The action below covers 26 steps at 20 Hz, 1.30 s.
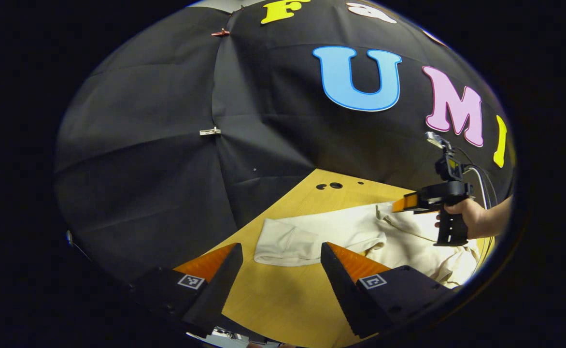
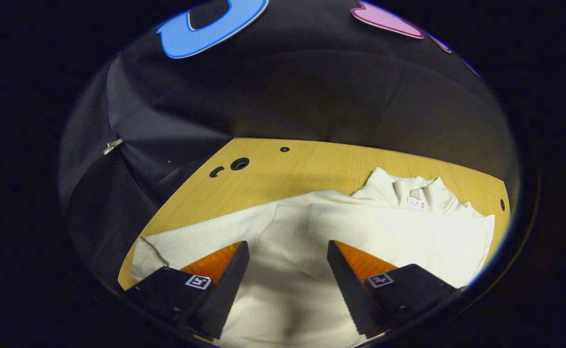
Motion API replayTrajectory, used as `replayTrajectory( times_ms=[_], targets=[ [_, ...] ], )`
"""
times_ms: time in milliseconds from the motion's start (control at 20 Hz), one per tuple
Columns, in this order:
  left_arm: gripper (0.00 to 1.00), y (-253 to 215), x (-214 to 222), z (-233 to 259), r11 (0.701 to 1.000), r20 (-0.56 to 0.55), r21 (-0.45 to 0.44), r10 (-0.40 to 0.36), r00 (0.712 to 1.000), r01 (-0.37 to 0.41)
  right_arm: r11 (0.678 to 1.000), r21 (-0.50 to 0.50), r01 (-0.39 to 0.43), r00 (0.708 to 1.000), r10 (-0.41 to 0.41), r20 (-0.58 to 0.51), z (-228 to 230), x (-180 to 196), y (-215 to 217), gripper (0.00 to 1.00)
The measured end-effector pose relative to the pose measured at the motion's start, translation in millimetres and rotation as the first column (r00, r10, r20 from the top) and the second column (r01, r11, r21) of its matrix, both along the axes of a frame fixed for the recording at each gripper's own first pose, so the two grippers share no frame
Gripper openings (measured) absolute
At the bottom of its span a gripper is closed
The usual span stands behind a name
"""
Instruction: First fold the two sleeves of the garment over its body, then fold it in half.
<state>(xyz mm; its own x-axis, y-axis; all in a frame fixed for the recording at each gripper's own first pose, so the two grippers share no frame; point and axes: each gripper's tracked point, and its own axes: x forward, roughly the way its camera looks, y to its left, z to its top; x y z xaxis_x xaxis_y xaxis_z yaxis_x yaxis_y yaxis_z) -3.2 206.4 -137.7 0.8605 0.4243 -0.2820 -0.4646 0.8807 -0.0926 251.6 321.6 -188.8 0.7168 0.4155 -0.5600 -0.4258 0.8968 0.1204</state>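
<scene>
A cream long-sleeved garment (image 1: 341,232) lies on the wooden table (image 1: 283,295). In the left gripper view its left sleeve (image 1: 288,246) stretches toward me, cuff end just beyond my open left gripper (image 1: 281,253), which hovers above bare wood with nothing between its fingers. Farther right, a hand holds the right gripper (image 1: 401,203) above the garment's body. In the right gripper view the garment (image 2: 360,232) lies spread with its collar (image 2: 416,191) at the far side. A sleeve (image 2: 384,227) lies folded across the body. My right gripper (image 2: 288,253) stands open just above the cloth.
Black cloth walls close the booth behind and to the left of the table. Small round holes (image 2: 238,164) mark the table's far left corner. Bare wood (image 2: 312,164) lies between the garment and the back wall.
</scene>
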Motion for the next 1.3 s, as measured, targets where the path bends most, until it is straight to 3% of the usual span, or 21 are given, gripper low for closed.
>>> replayTrajectory(
  times_ms=[150, 350, 700, 950, 1300],
  targets=[
    [1.00, 17.5, 8.4, -12.4, 0.999, -0.010, -0.035, 0.029, 1.000, -0.030, 0.999, -0.010, 0.047, 0.997, -0.046, 0.056, 25.6, 3.6, -46.8, 0.99],
    [1.00, 49.1, 30.9, -29.2, 0.997, -0.022, -0.037, 0.070, 0.997, -0.071, 0.985, -0.017, 0.173, 0.976, -0.169, 0.140, 59.1, 5.0, -142.3, 0.99],
    [1.00, 48.4, 90.4, -55.3, 0.996, -0.051, -0.084, -0.026, 0.998, 0.022, 0.919, -0.017, 0.395, 0.910, -0.388, 0.144, 80.4, -33.4, -309.9, 0.99],
    [1.00, 38.2, 118.3, -77.4, 0.992, -0.092, -0.106, -0.077, 0.993, 0.067, 0.827, -0.028, 0.561, 0.815, -0.546, 0.195, 117.0, -80.6, -449.4, 0.99],
    [1.00, 12.5, 135.9, -105.1, 0.990, -0.173, -0.064, -0.138, 0.975, 0.129, 0.689, 0.041, 0.724, 0.670, -0.716, 0.196, 135.4, -151.8, -556.4, 0.99]
  ],
)
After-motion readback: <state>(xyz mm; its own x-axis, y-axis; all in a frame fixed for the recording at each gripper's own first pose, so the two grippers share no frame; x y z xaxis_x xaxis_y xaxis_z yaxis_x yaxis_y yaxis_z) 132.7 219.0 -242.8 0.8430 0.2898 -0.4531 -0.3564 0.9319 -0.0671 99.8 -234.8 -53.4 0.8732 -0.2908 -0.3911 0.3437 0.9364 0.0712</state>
